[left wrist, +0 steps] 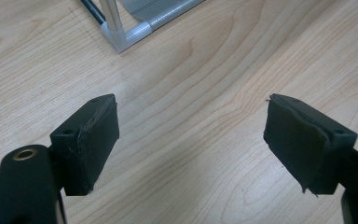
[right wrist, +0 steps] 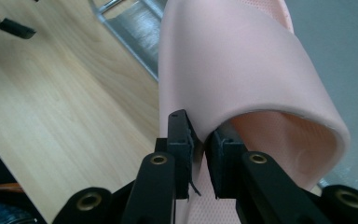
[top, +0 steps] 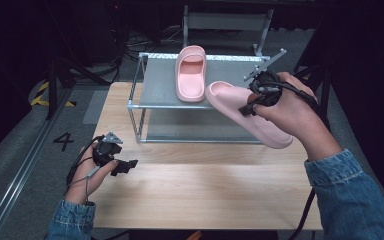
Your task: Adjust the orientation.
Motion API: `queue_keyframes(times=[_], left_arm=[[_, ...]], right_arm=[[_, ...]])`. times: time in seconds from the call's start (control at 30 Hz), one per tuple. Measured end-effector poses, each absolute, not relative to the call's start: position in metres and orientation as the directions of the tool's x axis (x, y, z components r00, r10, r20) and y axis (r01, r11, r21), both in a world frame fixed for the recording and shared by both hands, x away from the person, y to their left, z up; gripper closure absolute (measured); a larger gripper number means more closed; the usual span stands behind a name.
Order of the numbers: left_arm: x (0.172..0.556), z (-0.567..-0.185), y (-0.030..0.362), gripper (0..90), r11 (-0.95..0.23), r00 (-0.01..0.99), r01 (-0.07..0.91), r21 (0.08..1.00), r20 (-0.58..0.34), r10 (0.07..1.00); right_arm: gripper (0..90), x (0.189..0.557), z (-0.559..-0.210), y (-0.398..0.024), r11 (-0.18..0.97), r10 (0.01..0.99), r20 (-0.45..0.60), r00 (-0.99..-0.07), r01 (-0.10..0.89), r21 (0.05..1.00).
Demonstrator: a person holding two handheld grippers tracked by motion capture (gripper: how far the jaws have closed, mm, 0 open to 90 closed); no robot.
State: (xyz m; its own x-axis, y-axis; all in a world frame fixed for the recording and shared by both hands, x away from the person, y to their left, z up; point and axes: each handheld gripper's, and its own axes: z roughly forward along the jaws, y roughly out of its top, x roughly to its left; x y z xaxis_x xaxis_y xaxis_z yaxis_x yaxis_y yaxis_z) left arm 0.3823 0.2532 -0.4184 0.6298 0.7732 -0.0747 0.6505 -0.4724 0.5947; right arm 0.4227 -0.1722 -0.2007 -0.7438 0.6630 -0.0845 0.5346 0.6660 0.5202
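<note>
Carrying: the second pink slipper (top: pixel 250 114), held in the air by the right gripper (top: pixel 252 104) above the front right of the metal rack (top: pixel 136 104), toe toward the shelf, heel out over the wooden table (top: pixel 200 185).

Grip: in the right gripper view the jaws are pressed together on the edge of the slipper's strap (right wrist: pixel 242 70), one pad outside and one inside the foot opening.

Step, as judged: transfer of this slipper to the rack's top shelf, beside its mate. The first slipper (top: pixel 191 73) already lies there, sole down, at about the middle.

Next move, as judged: lift clear of the shelf's front rail, turn the slipper roughly parallel to the first, lower it onto the bare shelf at the right, then release.

Obstacles: front rail and corner post of the rack; the first slipper, near the carried toe.

Left gripper (top: pixel 122 165): low over the table at front left, well apart from the rack, jaws spread wide with nothing between them.

Surroundings: cables and a metal stand on the floor behind the rack; yellow-black tape and a painted numeral on the floor at left.
</note>
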Motion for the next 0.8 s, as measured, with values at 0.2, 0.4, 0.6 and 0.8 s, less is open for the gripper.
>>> queue_keyframes(times=[0.2,0.4,0.6,0.8], left_arm=[[0.382,-0.419,0.254,18.6,-0.466,0.624,0.658,0.592,-0.082,0.777],[0.384,-0.421,0.255,18.8,-0.465,0.626,0.655,0.596,-0.084,0.775],[0.384,-0.421,0.257,18.9,-0.458,0.624,0.659,0.597,-0.094,0.776],[0.385,-0.422,0.261,19.2,-0.447,0.617,0.665,0.598,-0.103,0.780]], right_arm=[[80.7,0.444,-0.198,-0.172,0.642,0.697,-0.079,-0.713,0.571,0.511],[80.7,0.472,-0.197,-0.169,0.614,0.734,-0.068,-0.676,0.616,0.494],[80.7,0.498,-0.204,-0.163,0.599,0.762,-0.081,-0.642,0.652,0.465],[80.5,0.514,-0.214,-0.161,0.580,0.778,-0.064,-0.625,0.675,0.456]])
